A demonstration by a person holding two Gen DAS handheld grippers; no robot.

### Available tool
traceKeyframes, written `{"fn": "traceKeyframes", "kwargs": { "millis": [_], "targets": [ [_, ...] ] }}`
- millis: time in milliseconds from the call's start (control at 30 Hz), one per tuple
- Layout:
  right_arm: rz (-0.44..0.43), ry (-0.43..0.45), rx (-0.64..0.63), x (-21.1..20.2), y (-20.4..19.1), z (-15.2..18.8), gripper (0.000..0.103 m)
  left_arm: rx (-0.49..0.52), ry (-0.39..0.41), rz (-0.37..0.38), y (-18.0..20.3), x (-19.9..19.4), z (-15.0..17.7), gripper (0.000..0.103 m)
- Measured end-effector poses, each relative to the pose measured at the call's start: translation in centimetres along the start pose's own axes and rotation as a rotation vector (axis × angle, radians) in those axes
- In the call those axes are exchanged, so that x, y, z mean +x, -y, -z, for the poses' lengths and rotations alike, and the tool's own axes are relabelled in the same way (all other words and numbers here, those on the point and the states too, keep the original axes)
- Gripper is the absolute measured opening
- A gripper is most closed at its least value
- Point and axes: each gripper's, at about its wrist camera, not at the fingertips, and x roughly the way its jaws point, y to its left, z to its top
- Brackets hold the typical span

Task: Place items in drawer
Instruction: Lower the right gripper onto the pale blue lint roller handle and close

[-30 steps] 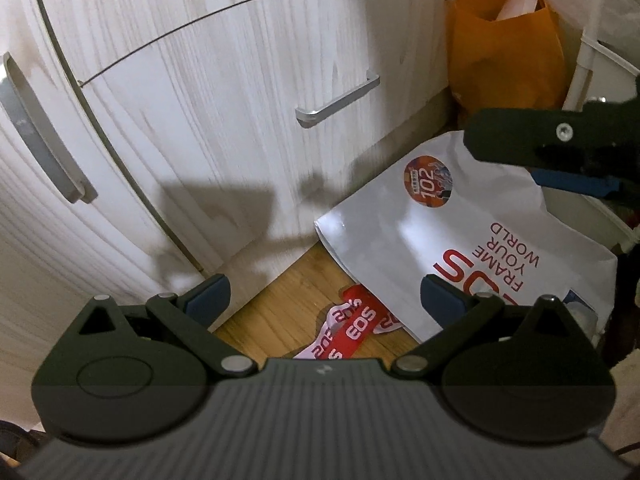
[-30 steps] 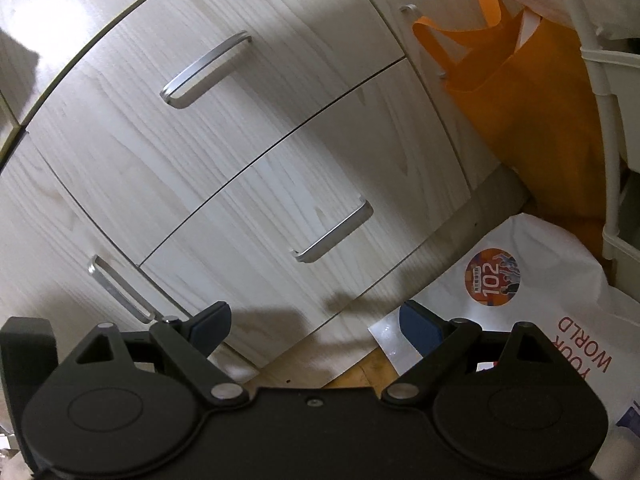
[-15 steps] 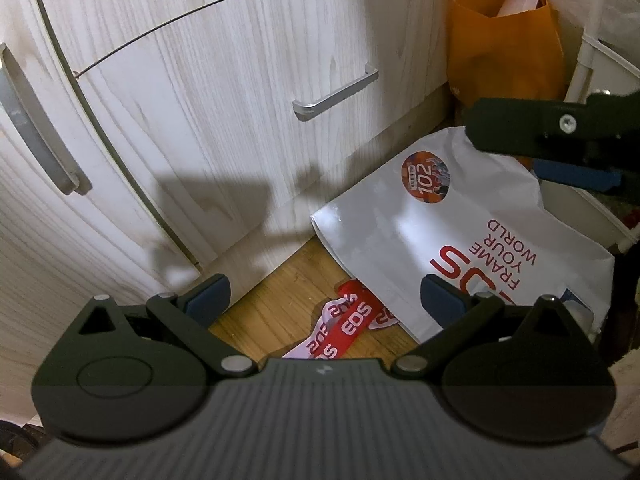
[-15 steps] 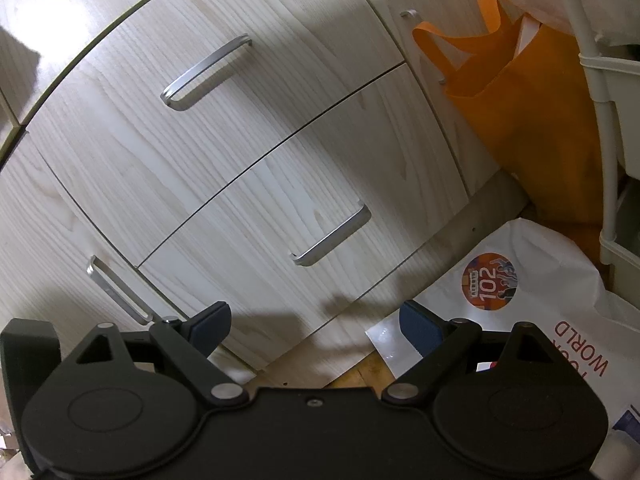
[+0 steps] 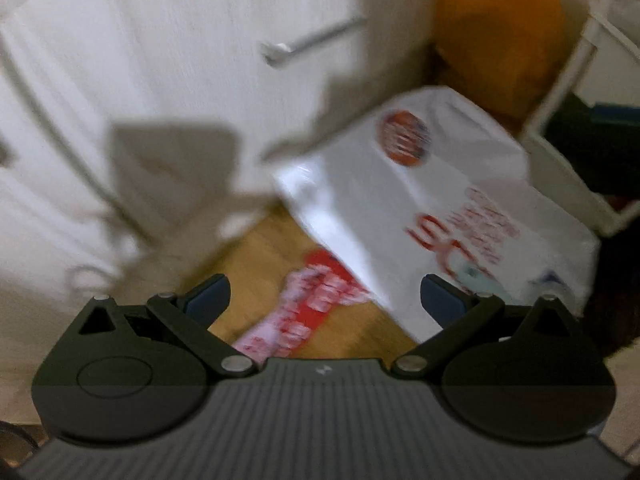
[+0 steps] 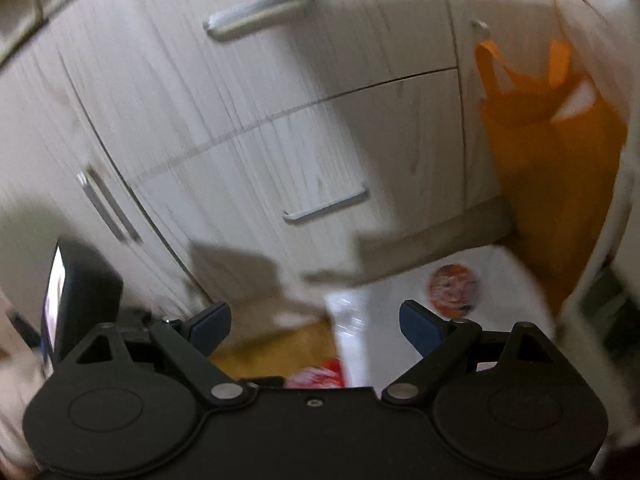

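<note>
We are holding both grippers released and empty: the left gripper (image 5: 324,300) is hanging over the white bag (image 5: 432,208) lying on the floor (image 5: 272,264), and the right gripper (image 6: 316,324) is facing the lower drawer (image 6: 312,168), which is sitting closed.

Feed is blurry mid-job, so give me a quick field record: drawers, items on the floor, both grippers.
drawers: upper drawer and lower drawer both closed
white bag: lying on the floor by the cabinet base
red strap: on the floor, partly under the white bag
orange bag: upright beside the cabinet
left gripper: open, empty
right gripper: open, empty
</note>
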Motion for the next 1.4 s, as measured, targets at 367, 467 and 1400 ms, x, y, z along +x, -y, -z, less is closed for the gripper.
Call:
{"fn": "traceKeyframes", "kwargs": {
  "millis": [367, 467, 1400],
  "targets": [
    [0.105, -0.497, 0.102, 12.4, 7.8, 1.0, 0.094, 0.062, -0.176, 0.176, 0.9, 8.4, 2.2, 0.103],
    [0.123, -0.623, 0.132, 15.9, 10.0, 3.0, 0.089, 0.043, -0.213, 0.158, 0.4, 9.0, 2.8, 0.103],
    [0.201, -0.941, -0.096, 23.2, 11.8, 10.0, 0.034, -0.126, -0.326, 0.19, -0.9, 11.4, 3.4, 0.103]
  ]
}}
